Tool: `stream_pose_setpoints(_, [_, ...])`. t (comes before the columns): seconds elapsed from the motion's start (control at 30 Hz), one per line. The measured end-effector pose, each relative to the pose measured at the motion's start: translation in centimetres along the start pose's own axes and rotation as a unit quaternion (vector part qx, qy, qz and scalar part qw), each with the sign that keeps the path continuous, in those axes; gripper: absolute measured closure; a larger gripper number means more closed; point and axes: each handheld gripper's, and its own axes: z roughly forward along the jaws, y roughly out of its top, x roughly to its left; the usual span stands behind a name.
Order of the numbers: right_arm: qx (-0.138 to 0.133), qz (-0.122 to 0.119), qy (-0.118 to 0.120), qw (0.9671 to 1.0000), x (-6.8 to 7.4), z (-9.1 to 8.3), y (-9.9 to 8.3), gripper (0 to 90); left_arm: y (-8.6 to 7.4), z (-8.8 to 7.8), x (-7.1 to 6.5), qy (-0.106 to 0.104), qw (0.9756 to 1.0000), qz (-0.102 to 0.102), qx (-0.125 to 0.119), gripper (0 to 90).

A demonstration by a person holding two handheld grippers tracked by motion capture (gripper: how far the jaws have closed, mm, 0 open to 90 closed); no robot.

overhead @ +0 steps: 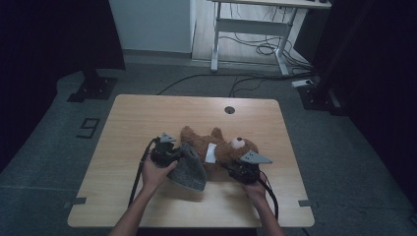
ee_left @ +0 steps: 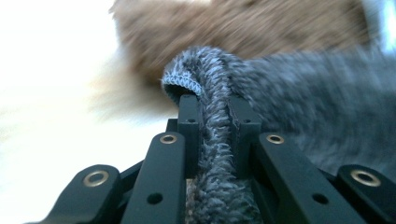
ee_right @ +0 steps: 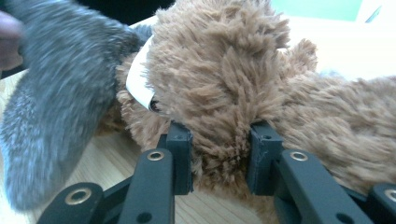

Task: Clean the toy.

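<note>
Left tongs (ee_left: 212, 109): clamped on the hemmed edge of a grey fuzzy garment (ee_left: 299, 93), a fold of the knit pinched upright between the two black jaws. Holding it by the rim likely keeps the opening controllable for pulling it toward the toy.

Left tongs, high view (overhead: 166, 152): left of centre, in the person's left hand (overhead: 155, 173), with the grey cloth (overhead: 191, 169) hanging off them down and to the right onto the table.

Right tongs (ee_right: 219, 156): closed around a thick tuft of a brown teddy bear (ee_right: 219, 79), jaws set partly apart with plush bulging between them. This grip appears meant to pin the toy so it does not slide while the cloth is worked.

Right tongs, high view (overhead: 244, 169): right of centre, just below the bear's head, grey plate on top.

Teddy bear, high view (overhead: 216, 147): lying on its back at the middle of the table, head toward the right, a white tag or ribbon (overhead: 211, 152) across its body.

Garment against bear: its upper edge touches the bear's left end; whether it already covers a limb cannot be told.

Table (overhead: 147, 113): light wood, a round cable hole (overhead: 229, 109) near the upper edge.

Judgement: dressing or undressing the bear, one hand anchoring, the other drawing cloth.
</note>
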Motion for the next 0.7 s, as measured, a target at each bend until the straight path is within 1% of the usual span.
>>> stream_pose_setpoints(0.1, [-0.001, -0.001, 0.0, 1.0, 0.0, 0.0, -0.1, 68.0, -1.3, -0.4, 1.6, 0.02, 0.9997, -0.01, 0.014, 78.0])
stream_pose_setpoints(0.13, [-0.001, 0.0, 0.0, 1.0, 0.0, -0.1, -0.1, 68.0, -1.5, -0.7, 2.0, 0.022, 0.9995, -0.015, 0.015, 78.0])
stream_pose_setpoints(0.17, [-0.003, 0.002, 0.001, 1.0, -0.1, -0.1, -0.1, 68.0, -1.7, -1.1, 2.4, 0.021, 0.9996, -0.018, 0.011, 78.0])
stream_pose_setpoints(0.2, [-0.003, 0.003, 0.002, 1.0, -0.1, -0.1, -0.1, 68.0, -1.7, -1.5, 2.6, 0.015, 0.9997, -0.021, 0.005, 78.1])
stream_pose_setpoints(0.23, [-0.004, 0.003, 0.002, 1.0, -0.2, -0.1, -0.1, 68.0, -1.6, -1.9, 2.5, 0.008, 0.9997, -0.024, -0.003, 78.2])
stream_pose_setpoints(0.3, [-0.005, 0.004, 0.001, 1.0, -0.2, 0.0, -0.1, 68.0, -1.1, -2.6, 2.1, 0.0, 0.9997, -0.019, -0.015, 78.3])
stream_pose_setpoints(0.37, [-0.004, 0.005, 0.001, 1.0, -0.2, 0.0, -0.1, 68.0, -0.1, -3.1, 1.0, -0.013, 0.9994, -0.009, -0.032, 78.4])
stream_pose_setpoints(0.43, [-0.003, 0.004, 0.001, 1.0, -0.1, -0.1, -0.1, 68.0, 0.7, -3.3, -0.2, -0.025, 0.9988, 0.001, -0.042, 78.4])
stream_pose_setpoints(0.53, [-0.002, 0.004, 0.001, 1.0, -0.1, -0.1, -0.1, 68.0, 2.1, -3.3, -2.6, -0.042, 0.9975, 0.03, -0.047, 78.4])
stream_pose_setpoints(0.63, [-0.002, 0.003, 0.001, 1.0, -0.1, -0.1, -0.2, 68.0, 3.3, -2.9, -5.4, -0.064, 0.995, 0.056, -0.054, 78.4])
stream_pose_setpoints(0.67, [-0.002, 0.004, 0.001, 1.0, 0.0, -0.1, -0.2, 67.9, 3.7, -2.8, -6.5, -0.073, 0.9936, 0.066, -0.056, 78.3])
stream_pose_setpoints(0.7, [-0.002, 0.005, 0.001, 1.0, -0.1, -0.1, -0.2, 67.9, 4.1, -2.6, -7.4, -0.08, 0.9925, 0.071, -0.059, 78.3])
